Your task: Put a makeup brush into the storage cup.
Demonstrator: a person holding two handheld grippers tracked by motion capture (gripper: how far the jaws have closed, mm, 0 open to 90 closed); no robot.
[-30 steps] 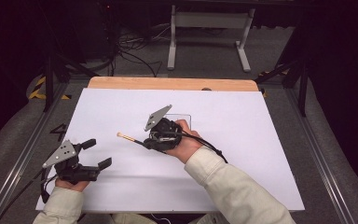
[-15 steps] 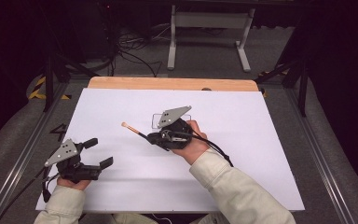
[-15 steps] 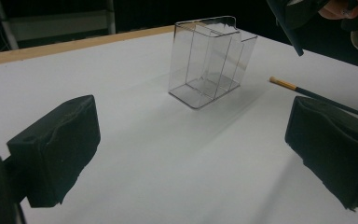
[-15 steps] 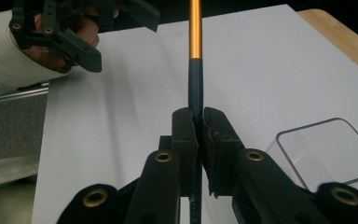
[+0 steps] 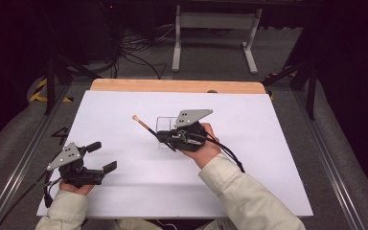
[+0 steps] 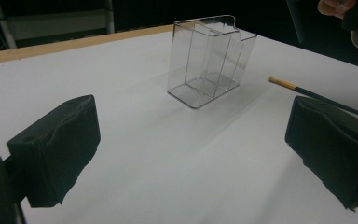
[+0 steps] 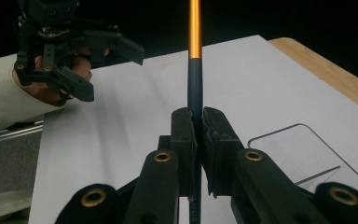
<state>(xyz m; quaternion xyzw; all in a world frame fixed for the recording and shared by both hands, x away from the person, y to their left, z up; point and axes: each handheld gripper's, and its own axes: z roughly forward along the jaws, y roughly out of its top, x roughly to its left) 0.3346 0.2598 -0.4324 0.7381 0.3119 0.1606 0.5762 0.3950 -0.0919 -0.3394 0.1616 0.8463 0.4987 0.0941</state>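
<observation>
A slim brush with a dark handle, gold ferrule and tan tip is clamped in my right gripper, which is shut on the handle. It points left and away, held over a clear plastic box standing mid-table. In the right gripper view the handle rises straight between the closed jaws of that gripper, with the box's rim at the right. My left gripper rests open at the near left, nothing between its pads. Its view looks at the box and the brush past its jaws.
The white table sheet lies on a wooden top whose far edge shows. Metal rails run along both sides, with a stand and cables on the dark floor beyond. The left gripper appears far off in the right gripper view.
My right gripper has carried the brush to the right and a little farther away, over the clear box; the brush tip has swung up and away. The left gripper has stayed put.
</observation>
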